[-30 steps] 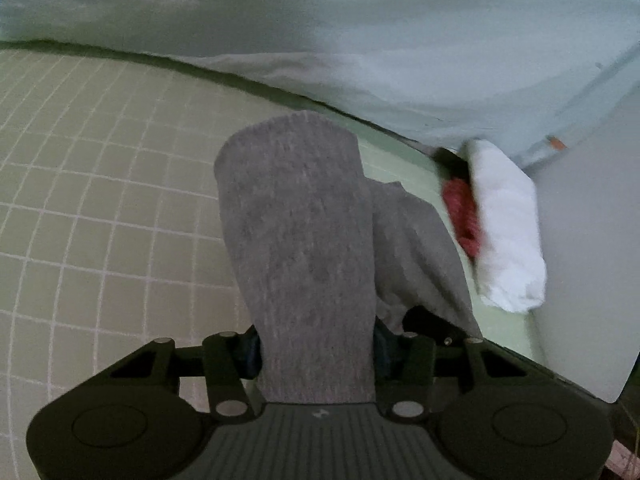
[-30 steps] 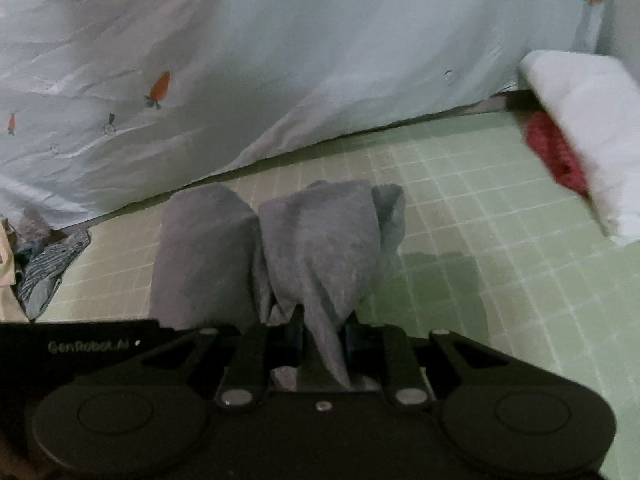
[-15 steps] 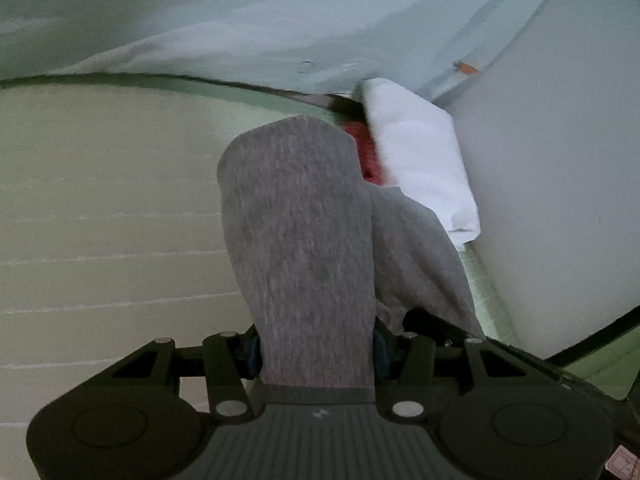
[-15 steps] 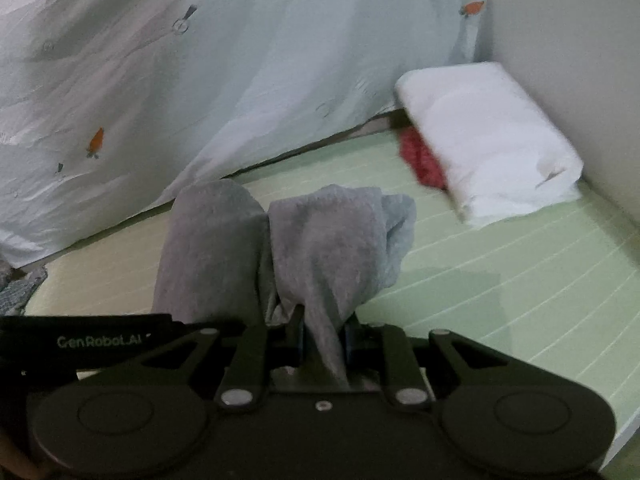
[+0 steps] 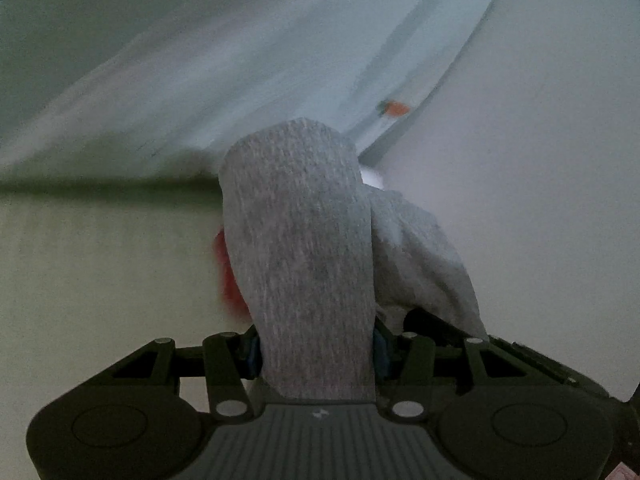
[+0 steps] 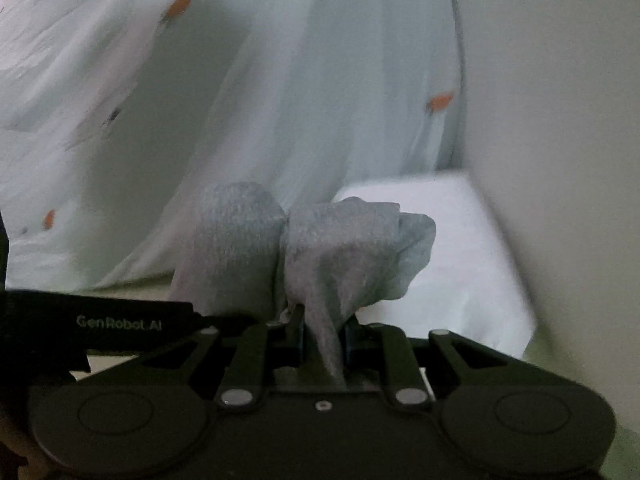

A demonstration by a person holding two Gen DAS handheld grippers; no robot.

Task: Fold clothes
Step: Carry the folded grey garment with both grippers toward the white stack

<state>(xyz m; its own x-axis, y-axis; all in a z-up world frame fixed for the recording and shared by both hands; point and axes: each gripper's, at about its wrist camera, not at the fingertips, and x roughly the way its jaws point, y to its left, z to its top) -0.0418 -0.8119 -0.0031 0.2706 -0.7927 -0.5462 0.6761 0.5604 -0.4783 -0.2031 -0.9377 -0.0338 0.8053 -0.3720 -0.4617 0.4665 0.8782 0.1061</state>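
Grey garment point(image 5: 304, 248) hiding red cloth point(image 5: 228, 280); white towel point(image 6: 452, 248) in right view.

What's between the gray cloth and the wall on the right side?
In the right wrist view, a folded white towel lies between the gray cloth and the wall. The right gripper is pinching that cloth.

garment point(image 6: 320, 256) before folded towel point(image 6: 460, 248), sheet point(image 6: 280, 80) behind; wall point(image 6: 560, 120) right

The grey garment point(image 5: 304, 248) hides most of a blurred red cloth point(image 5: 228, 276).
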